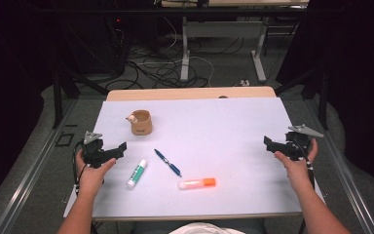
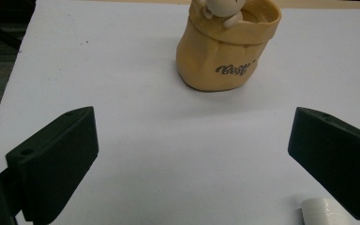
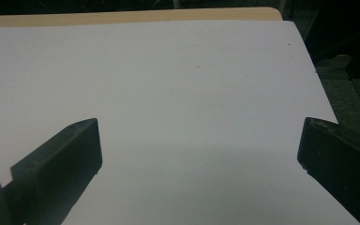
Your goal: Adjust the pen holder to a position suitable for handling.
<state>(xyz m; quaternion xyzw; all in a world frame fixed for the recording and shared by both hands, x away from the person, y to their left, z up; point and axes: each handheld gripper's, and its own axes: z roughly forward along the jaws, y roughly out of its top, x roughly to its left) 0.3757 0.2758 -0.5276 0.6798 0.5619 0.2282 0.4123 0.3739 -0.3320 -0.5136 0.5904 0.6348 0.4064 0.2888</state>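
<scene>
The glue stick [image 1: 137,173] lies on the white table [image 1: 224,122], nearest the left gripper [image 1: 111,152], whose jaws gape wide and empty just left of it. Beyond the glue stick stands the tan bag-shaped cup [image 1: 141,122]. Right of the glue stick lie a blue pen [image 1: 168,162], then an orange marker [image 1: 197,183]. Far right of it, the right gripper [image 1: 274,146] gapes wide, empty.

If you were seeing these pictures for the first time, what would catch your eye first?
Probably the bright orange-capped glue stick near the front edge of the white table, with the blue pen and a green-and-white glue stick to its left. Behind them stands a tan sack-shaped cup. The left hand-held gripper and right hand-held gripper wait open at the sides.
</scene>
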